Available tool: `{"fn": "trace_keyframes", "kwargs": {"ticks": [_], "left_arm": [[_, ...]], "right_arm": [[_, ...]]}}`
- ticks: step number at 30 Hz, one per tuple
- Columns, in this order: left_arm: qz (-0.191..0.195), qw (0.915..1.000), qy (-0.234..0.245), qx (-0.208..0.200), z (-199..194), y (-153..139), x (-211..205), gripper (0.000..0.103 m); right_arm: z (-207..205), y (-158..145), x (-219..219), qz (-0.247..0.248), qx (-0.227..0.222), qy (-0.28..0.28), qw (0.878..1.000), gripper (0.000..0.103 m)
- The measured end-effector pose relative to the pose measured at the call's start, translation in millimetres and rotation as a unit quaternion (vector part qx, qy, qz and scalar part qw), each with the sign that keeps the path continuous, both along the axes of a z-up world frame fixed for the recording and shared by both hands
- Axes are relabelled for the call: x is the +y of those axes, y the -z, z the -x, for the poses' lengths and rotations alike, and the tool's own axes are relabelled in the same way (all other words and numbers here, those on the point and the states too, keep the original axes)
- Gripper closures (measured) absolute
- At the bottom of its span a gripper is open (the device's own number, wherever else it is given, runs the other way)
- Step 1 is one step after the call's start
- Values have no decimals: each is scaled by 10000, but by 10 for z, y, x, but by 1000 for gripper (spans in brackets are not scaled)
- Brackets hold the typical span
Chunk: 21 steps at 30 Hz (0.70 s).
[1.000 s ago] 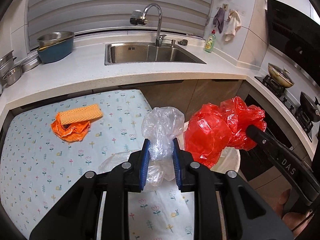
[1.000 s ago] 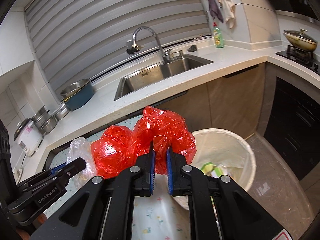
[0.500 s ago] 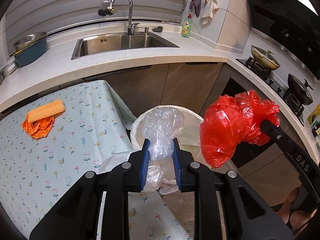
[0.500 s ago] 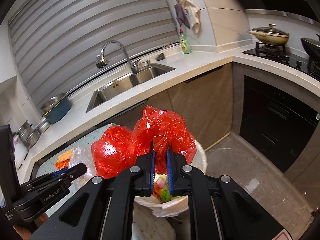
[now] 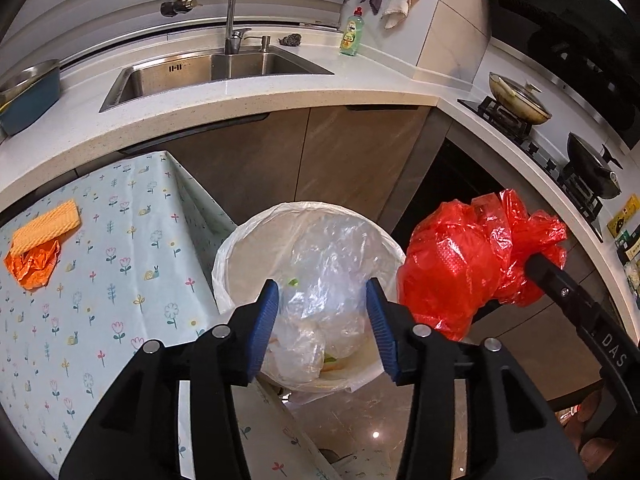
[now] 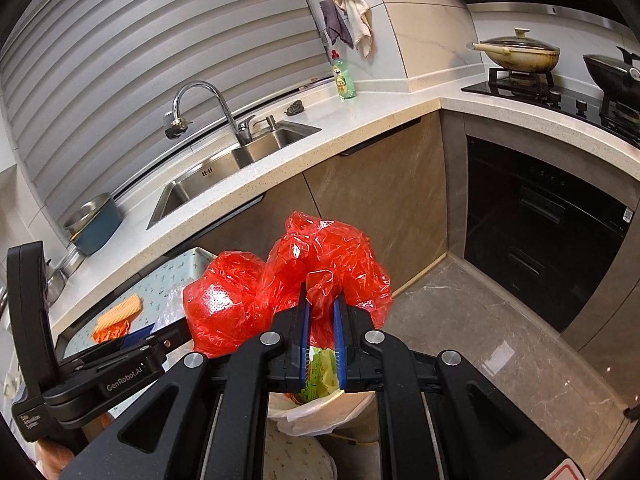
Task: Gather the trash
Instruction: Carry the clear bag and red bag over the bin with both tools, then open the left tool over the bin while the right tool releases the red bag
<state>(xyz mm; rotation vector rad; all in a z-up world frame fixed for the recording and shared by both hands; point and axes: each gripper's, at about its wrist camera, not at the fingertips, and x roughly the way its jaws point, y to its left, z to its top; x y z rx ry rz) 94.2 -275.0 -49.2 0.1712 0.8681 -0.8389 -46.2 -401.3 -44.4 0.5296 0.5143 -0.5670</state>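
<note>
I have both grippers out over the bin (image 5: pixel 230 256), a white-lined bin that stands on the floor just beside the corner of the table (image 5: pixel 120 280) with the flowered cloth.

The fingers of my left gripper (image 5: pixel 322 320) are opening above the bin's mouth, and their blue pads press on nothing. The clear plastic bag (image 5: pixel 324 280) shows between them but lower down, crumpled and lying inside the bin on top of other scraps.

My right gripper (image 6: pixel 320 332) has its fingers drawn narrow, nipping a fold of the red plastic bag (image 6: pixel 288 284). The bag bulges up and to the left of the fingers in two puffy lobes. From my left camera the red bag (image 5: pixel 472 264) hangs in the air just beside the bin's right rim, above the floor and off the bin's liner. Through the slit of the right fingers I see the bin (image 6: pixel 320 412) straight below, with a green and yellow wrapper (image 6: pixel 320 372) in it.

On the table, well away from the bin toward the far left edge, lie an orange crumpled wrapper (image 5: pixel 34 266) and a yellow ridged sponge (image 5: pixel 46 228) touching its top. Behind the bin run the brown cabinet doors under the sink (image 5: pixel 216 68).
</note>
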Motion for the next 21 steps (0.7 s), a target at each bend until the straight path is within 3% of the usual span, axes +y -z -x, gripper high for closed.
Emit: {"fn": "trace_keyframes", "kwargs": {"ticks": [4,21], "left_arm": [[49,10000,-59,21,-64,13,34,48],[75,9975,-650,-252,-278,-115,378,48]], "right_arm": [[-115,40,24,-13,37,-85,10000,93],[-459,124,114,-36,123,-369,9992,93]]}}
